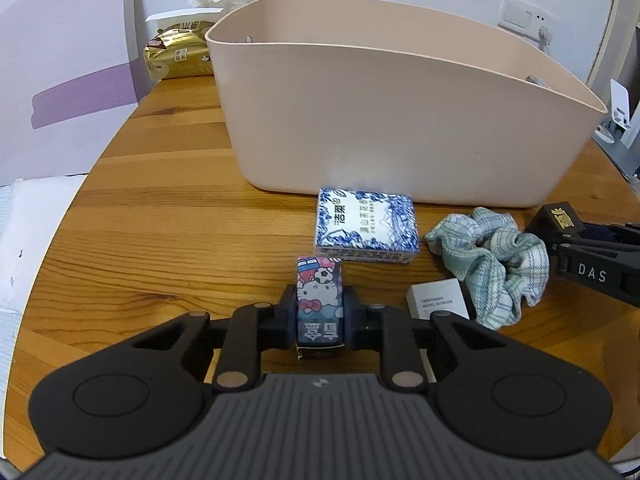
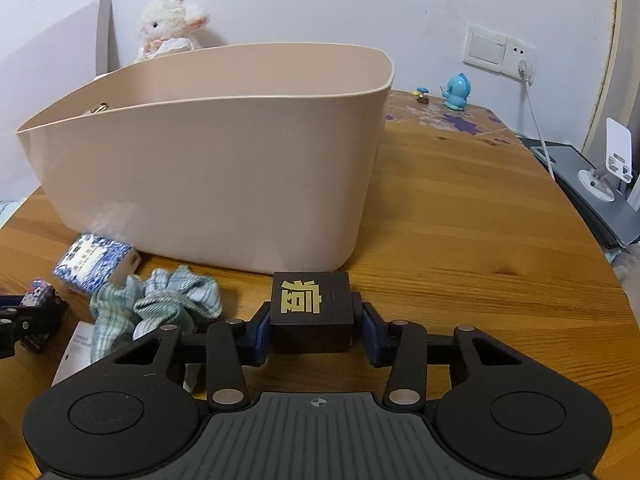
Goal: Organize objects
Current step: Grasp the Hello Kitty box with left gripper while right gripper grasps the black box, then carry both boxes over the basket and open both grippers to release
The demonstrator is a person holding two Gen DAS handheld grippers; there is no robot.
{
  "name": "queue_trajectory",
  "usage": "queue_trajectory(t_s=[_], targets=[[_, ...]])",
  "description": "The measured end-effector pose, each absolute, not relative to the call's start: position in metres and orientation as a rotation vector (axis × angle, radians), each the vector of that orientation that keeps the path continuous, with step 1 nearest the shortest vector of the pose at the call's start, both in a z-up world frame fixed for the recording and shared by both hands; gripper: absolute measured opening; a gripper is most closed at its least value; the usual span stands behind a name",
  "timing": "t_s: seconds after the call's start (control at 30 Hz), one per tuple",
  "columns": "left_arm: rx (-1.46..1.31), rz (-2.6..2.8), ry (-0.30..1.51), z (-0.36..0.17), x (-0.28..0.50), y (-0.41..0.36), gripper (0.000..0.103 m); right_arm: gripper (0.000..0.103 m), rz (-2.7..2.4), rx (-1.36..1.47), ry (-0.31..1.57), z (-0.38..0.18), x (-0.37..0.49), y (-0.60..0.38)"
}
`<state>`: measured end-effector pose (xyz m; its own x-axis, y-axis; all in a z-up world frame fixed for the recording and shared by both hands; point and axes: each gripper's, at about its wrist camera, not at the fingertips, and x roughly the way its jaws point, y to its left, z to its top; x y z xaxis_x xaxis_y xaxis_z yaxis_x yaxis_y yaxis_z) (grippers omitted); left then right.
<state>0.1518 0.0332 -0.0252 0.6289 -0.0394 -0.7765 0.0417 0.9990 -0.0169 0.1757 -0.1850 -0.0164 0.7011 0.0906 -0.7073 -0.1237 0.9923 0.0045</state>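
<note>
The left gripper (image 1: 319, 318) is closed on a small cartoon-cat box (image 1: 319, 300), held upright between its pads, and the right gripper (image 2: 311, 330) is closed on a black box with a gold character (image 2: 310, 304); both are low, close above the wooden table (image 2: 460, 240) and in front of the beige plastic bin (image 1: 360, 120). On the table, just before the bin, lie a blue-and-white tissue pack (image 1: 366, 226), a checked fabric scrunchie (image 1: 492, 264) and a small white box (image 1: 438, 300). I think the main risk is the tall wall of the bin: if a gripper goes forward without rising enough, the box can hit the wall or the rim and slip from the pads. Also the two grippers are near each other, so they may collide above the bin, and the right one could drag the scrunchie beside it. Only the left view shows the gold snack bag (image 1: 176, 54) behind the bin. Only the right view shows the blue figurine (image 2: 456, 92), the wall socket (image 2: 502, 50) and the phone stand (image 2: 608, 168). The inside floor of the bin is hidden in both views.
</note>
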Motion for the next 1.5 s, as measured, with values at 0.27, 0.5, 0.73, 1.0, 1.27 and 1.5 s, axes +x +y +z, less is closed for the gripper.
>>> queue_trajectory(t_s=[0.27, 0.5, 0.73, 1.0, 1.27, 1.5], targets=[[-0.017, -0.028, 0.821, -0.005, 0.129, 0.035, 0.025, 0.041, 0.119, -0.014, 0.717, 0.008, 0.143, -0.202], [-0.002, -0.034, 0.751, 0.020, 0.106, 0.032, 0.025, 0.041, 0.128, 0.012, 0.626, 0.040, 0.109, -0.219], [0.008, -0.034, 0.684, 0.043, 0.094, 0.031, 0.025, 0.041, 0.146, 0.020, 0.538, 0.067, 0.089, -0.227], [0.025, -0.038, 0.611, 0.075, 0.103, 0.029, 0.025, 0.041, 0.163, 0.023, 0.455, 0.100, 0.093, -0.225], [0.032, -0.046, 0.565, 0.096, 0.137, 0.028, 0.025, 0.041, 0.173, 0.017, 0.407, 0.117, 0.119, -0.219], [0.048, -0.062, 0.571, 0.097, 0.186, 0.017, 0.025, 0.041, 0.173, 0.015, 0.416, 0.116, 0.156, -0.209]])
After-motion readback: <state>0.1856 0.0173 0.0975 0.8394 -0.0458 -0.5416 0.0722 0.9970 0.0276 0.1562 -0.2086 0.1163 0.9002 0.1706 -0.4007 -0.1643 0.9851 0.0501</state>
